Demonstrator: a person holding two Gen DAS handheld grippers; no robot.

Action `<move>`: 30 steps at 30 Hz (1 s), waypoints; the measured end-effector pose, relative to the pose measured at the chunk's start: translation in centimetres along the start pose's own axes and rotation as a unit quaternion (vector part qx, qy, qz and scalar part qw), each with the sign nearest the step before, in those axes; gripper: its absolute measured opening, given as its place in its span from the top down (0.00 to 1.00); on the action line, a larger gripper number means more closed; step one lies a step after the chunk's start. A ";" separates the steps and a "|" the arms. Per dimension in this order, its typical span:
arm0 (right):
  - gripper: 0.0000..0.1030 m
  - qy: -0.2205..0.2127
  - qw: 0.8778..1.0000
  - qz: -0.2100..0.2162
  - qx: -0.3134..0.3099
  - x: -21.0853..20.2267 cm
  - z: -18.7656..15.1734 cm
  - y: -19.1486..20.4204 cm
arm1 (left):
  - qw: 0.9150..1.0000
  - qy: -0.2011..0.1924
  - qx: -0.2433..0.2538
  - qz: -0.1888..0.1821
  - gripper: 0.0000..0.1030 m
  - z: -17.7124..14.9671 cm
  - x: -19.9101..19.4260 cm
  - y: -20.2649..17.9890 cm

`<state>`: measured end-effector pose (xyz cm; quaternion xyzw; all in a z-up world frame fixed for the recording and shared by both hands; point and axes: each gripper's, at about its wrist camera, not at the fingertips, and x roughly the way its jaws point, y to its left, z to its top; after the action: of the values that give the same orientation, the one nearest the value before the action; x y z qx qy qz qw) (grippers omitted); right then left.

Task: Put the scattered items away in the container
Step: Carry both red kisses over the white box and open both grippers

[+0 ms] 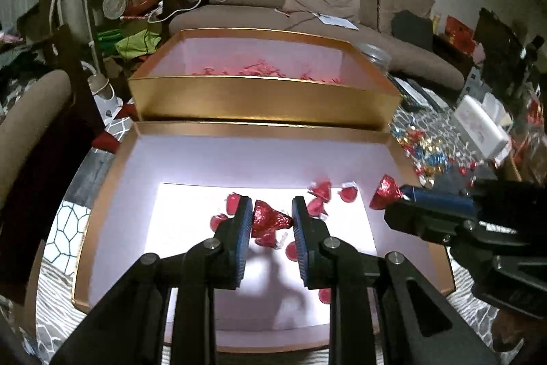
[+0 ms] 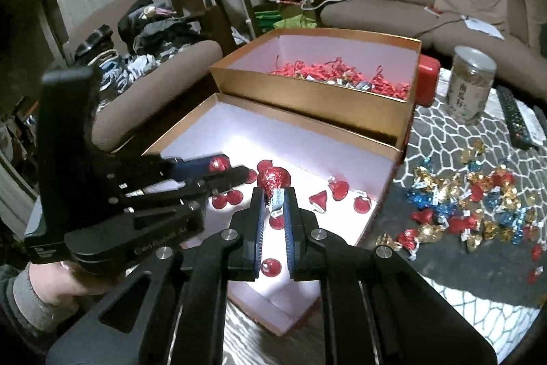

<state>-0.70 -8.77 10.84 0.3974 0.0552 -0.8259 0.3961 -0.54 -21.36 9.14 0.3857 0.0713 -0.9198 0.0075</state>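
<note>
Candy first: both grippers carry a red foil chocolate over the near tray [image 1: 112,180], a shallow gold-rimmed box half with a white floor. Left gripper [image 1: 272,218] fingers are clamped on the body of one red chocolate [image 1: 268,218]. Right gripper [image 2: 273,201] fingers are nearly together, pinching the paper tag of the other red chocolate [image 2: 272,177], which sits just past the fingertips.

Risks:
- Right grip is on the tag only, so the candy may swing, tear loose or drop early, landing on the rim or outside on the tabletop [image 2: 454,139].
- The two grippers are close over the same tray. The right one shows at the edge of the left wrist view, so a clash is possible on release.
- Foil is slick and cone-shaped; a released piece could roll.

Containers:
- Near tray holds about ten loose red chocolates, spread over the floor.
- Deeper gold box [image 2: 307,91] behind it, touching or just beside it, holds red paper shred and a few wrapped candies.
- Mixed pile [image 2: 478,204] of red, blue and gold chocolates is on the patterned tabletop to the right, not yet sorted.
</note>
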 end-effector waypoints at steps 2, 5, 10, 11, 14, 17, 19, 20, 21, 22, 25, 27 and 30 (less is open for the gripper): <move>0.90 0.005 1.000 -0.006 -0.001 0.5 0.2 0.2 | 1.000 0.004 -0.009 -0.001 0.77 -0.1 0.1 0.7; 0.90 0.019 1.000 -0.018 -0.007 1.5 0.4 0.5 | 1.000 0.007 -0.014 0.005 0.77 -0.4 0.4 1.2; 0.90 0.044 0.998 -0.046 -0.014 3.1 0.2 0.7 | 1.000 0.010 -0.018 0.007 0.77 -0.5 0.5 1.9; 0.90 0.047 0.998 -0.048 -0.013 3.3 0.1 0.7 | 1.000 0.010 -0.019 0.007 0.77 -0.4 0.4 1.9; 0.90 0.055 0.997 -0.057 -0.014 3.8 0.1 0.6 | 1.000 0.008 -0.026 0.001 0.77 -0.3 0.4 2.1; 0.88 0.056 0.996 -0.064 -0.012 3.9 0.4 0.5 | 1.000 0.008 -0.029 -0.001 0.77 -0.3 0.4 2.5; 0.84 0.052 0.996 -0.068 -0.006 3.5 0.6 0.3 | 1.000 0.007 -0.025 0.005 0.75 -0.3 0.4 2.4; 0.82 0.051 0.996 -0.070 -0.004 3.3 0.6 0.2 | 1.000 0.007 -0.024 0.008 0.68 -0.2 0.3 2.3; 0.81 0.049 0.996 -0.074 -0.002 3.1 0.6 0.1 | 1.000 0.007 -0.025 0.007 0.61 -0.2 0.3 2.3; 0.78 0.048 0.996 -0.077 -0.002 2.9 0.7 0.0 | 1.000 0.006 -0.026 0.005 0.47 -0.2 0.2 2.3; 0.71 0.042 0.996 -0.084 0.003 2.2 0.8 -0.1 | 1.000 -0.002 -0.019 0.011 0.31 -0.1 -0.3 1.9; 0.68 0.038 0.996 -0.086 0.008 1.9 0.9 -0.3 | 1.000 -0.007 -0.014 0.016 0.31 -0.1 -0.6 1.9; 0.58 0.033 0.995 -0.089 0.016 1.3 0.9 -0.4 | 0.999 -0.015 -0.028 0.020 0.31 0.1 -1.1 2.5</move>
<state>-2.01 -9.65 10.47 0.4243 0.0908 -0.8450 0.3125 0.36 -23.93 9.71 0.3733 0.0896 -0.9226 0.0380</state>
